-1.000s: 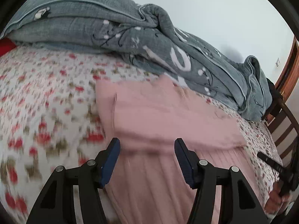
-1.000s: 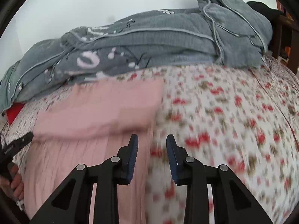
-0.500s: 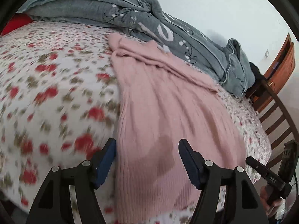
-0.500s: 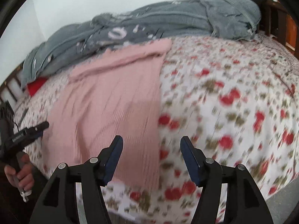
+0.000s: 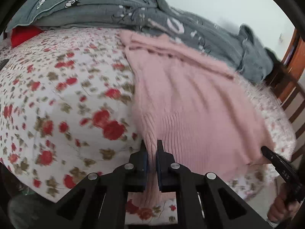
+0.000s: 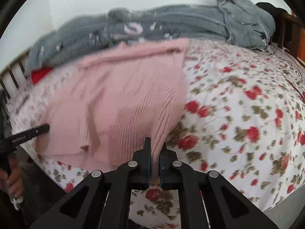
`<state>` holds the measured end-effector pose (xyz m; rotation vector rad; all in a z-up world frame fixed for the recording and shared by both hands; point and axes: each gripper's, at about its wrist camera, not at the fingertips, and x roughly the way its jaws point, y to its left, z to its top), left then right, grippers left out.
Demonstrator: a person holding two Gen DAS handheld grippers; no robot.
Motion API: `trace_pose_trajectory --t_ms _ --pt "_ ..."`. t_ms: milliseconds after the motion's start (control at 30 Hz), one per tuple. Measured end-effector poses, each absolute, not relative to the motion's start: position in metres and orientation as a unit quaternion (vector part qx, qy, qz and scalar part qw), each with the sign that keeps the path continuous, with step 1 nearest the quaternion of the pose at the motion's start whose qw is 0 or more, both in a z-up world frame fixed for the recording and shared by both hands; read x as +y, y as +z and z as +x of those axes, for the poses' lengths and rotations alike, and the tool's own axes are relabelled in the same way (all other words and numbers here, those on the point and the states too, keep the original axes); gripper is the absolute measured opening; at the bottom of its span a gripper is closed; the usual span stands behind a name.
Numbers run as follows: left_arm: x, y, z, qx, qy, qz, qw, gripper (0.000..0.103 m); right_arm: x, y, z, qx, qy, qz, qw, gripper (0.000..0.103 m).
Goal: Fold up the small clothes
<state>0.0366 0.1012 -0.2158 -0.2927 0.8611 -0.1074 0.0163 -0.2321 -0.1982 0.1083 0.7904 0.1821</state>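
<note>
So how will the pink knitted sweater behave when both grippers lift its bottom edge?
The pink sweater will probably sag between the left gripper and right gripper, since the knit already drapes softly. It looks light. Its ribbed hem likely stretches, and the folded top may slide on the floral sheet.

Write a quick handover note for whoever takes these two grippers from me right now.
Left gripper: jaws just closed, shut on the near hem corner of the pink sweater.
Right gripper: also just closed, shut on the other hem corner.
Sweater lies flat on the floral bedsheet, its far end beside the grey blanket.
Done: both corners pinched.
Left: the fold towards the far end.
</note>
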Motion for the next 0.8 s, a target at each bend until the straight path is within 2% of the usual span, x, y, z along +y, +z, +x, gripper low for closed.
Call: trace_pose_trajectory --t_ms 133,233,300,567,733,800 --pt "0.132 -0.225 0.039 0.426 -0.068 -0.192 0.881 0.008 -0.270 -0.199 0.017 0.396 0.099 0.152 0.900 0.005" --pt "0.146 -0.231 0.031 0.415 -0.068 -0.214 0.881 0.007 -0.268 -0.207 0.013 0.400 0.068 0.132 0.905 0.004" --pt "0.158 -0.236 0.024 0.412 -0.088 -0.255 0.870 0.007 -0.276 -0.203 0.001 0.385 0.095 0.167 0.903 0.004" --pt "0.153 -0.252 0.015 0.423 -0.092 -0.259 0.863 0.008 -0.258 -0.216 0.002 0.399 0.074 0.101 0.909 0.004" --pt "0.156 -0.253 0.007 0.431 -0.084 -0.245 0.864 0.015 -0.253 -0.210 0.005 0.404 0.083 0.094 0.906 0.005" --pt "0.159 -0.249 0.002 0.427 -0.079 -0.240 0.868 0.024 -0.254 -0.207 0.005 0.402 0.082 0.089 0.908 0.006"
